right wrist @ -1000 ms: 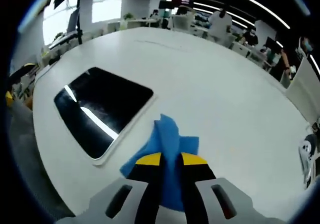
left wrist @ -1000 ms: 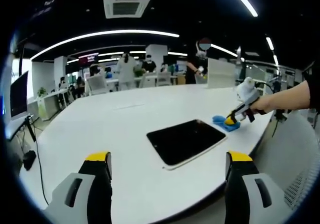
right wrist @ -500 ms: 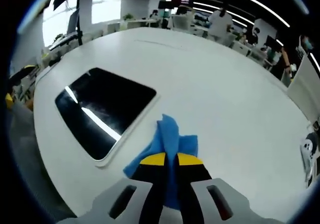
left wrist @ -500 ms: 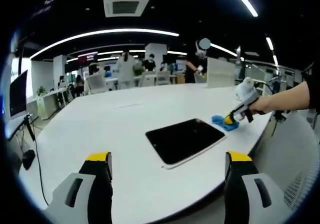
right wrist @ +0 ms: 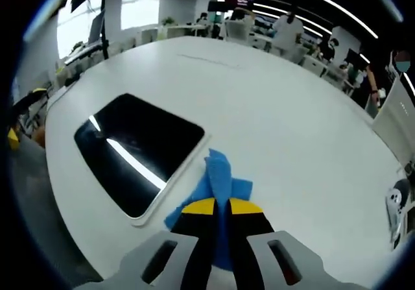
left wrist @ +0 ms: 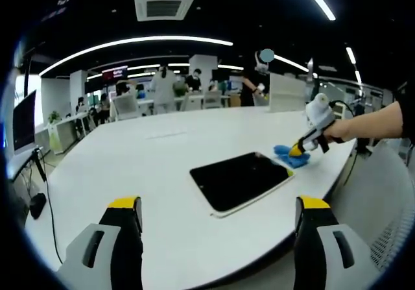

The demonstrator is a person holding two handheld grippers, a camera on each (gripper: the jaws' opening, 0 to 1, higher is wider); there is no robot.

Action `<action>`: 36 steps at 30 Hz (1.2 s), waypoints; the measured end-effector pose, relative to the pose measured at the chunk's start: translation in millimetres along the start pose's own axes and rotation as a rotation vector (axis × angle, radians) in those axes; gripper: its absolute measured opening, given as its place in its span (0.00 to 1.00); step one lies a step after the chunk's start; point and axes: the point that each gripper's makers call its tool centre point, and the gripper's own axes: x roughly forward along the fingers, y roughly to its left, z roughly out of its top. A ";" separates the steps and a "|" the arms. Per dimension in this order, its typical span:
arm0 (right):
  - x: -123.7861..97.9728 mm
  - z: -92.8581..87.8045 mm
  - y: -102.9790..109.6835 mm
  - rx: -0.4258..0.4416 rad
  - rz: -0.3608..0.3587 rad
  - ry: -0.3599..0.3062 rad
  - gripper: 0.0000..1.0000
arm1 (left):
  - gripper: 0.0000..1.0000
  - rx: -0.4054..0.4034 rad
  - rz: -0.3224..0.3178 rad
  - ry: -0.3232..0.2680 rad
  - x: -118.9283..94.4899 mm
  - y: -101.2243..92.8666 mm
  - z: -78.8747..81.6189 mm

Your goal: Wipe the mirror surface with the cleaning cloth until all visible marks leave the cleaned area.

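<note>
A dark rectangular mirror (left wrist: 241, 180) (right wrist: 139, 152) with a white rim lies flat on the white table (left wrist: 155, 173). Beside its right corner sits a blue cleaning cloth (left wrist: 290, 157) (right wrist: 219, 181). My right gripper (right wrist: 218, 207) is shut on the cloth, which bunches up between its yellow-tipped jaws just off the mirror's edge. In the left gripper view the right gripper (left wrist: 299, 150) reaches in from the right, held by a person's hand. My left gripper (left wrist: 217, 204) hangs open near the table's front edge, well short of the mirror, with nothing between its jaws.
The round white table (right wrist: 279, 128) reaches far beyond the mirror. Several people (left wrist: 163, 87) stand at desks in the office behind. A monitor (left wrist: 23, 122) and a cable (left wrist: 45, 193) are at the left.
The right gripper with the cloth has shifted slightly; the cloth stays beside the mirror's corner. The left gripper has barely moved.
</note>
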 end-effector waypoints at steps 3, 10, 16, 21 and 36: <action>-2.9 12.0 0.7 0.002 -0.001 -0.016 0.01 | 0.98 -0.001 -0.003 0.000 0.0 -0.4 -0.1; 1.8 32.8 7.2 0.000 0.005 -0.036 0.01 | 0.96 -0.008 -0.018 0.010 0.3 -2.8 -1.8; 15.6 41.2 15.1 0.016 0.019 -0.035 0.01 | 0.98 -0.006 -0.011 0.021 0.5 -1.7 -3.5; 24.8 47.1 22.1 0.022 0.032 -0.039 0.01 | 0.98 -0.008 -0.011 0.021 0.5 -1.8 -3.6; 32.8 56.5 52.6 0.068 0.028 -0.048 0.01 | 0.99 -0.007 -0.016 0.024 0.0 -3.1 -4.2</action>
